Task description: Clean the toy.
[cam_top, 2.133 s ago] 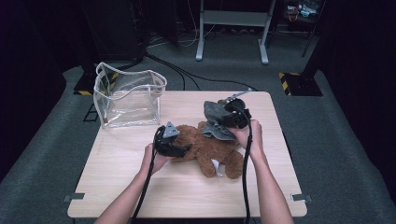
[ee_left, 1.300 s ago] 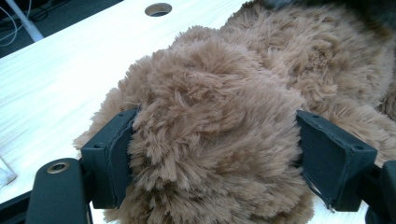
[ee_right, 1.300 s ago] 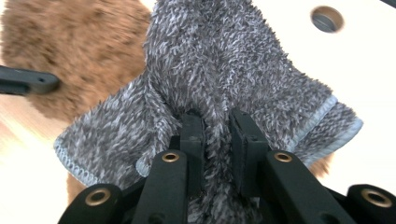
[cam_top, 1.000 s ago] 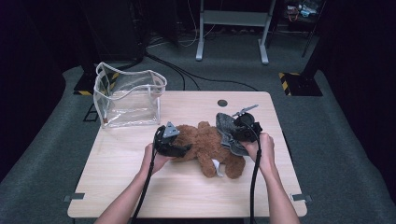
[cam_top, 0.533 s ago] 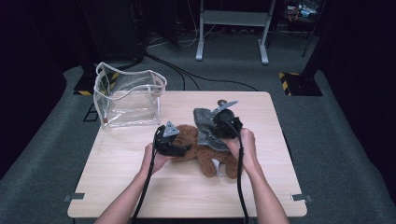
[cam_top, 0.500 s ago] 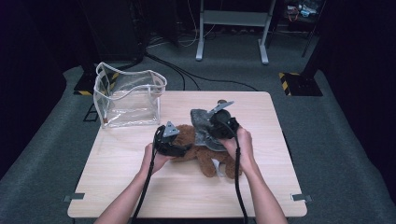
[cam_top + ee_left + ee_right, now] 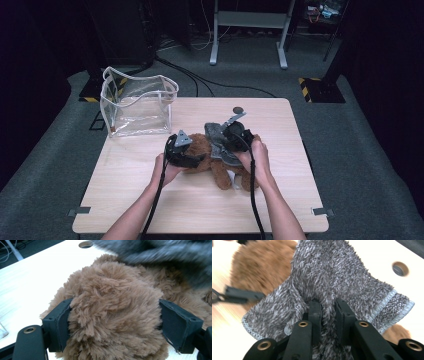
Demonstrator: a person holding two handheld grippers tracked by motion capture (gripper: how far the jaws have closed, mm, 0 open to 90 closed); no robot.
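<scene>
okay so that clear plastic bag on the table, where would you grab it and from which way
Judging by its pose, take the clear bag by its white-trimmed top rim, coming down from above. It stands upright and open, so one jaw can slip inside the thin wall; the rim nearest the plush toy looks easiest to reach.

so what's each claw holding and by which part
Left claw clamps the brown plush toy around a rounded end; right claw pinches a fold of the grey cloth.
</scene>
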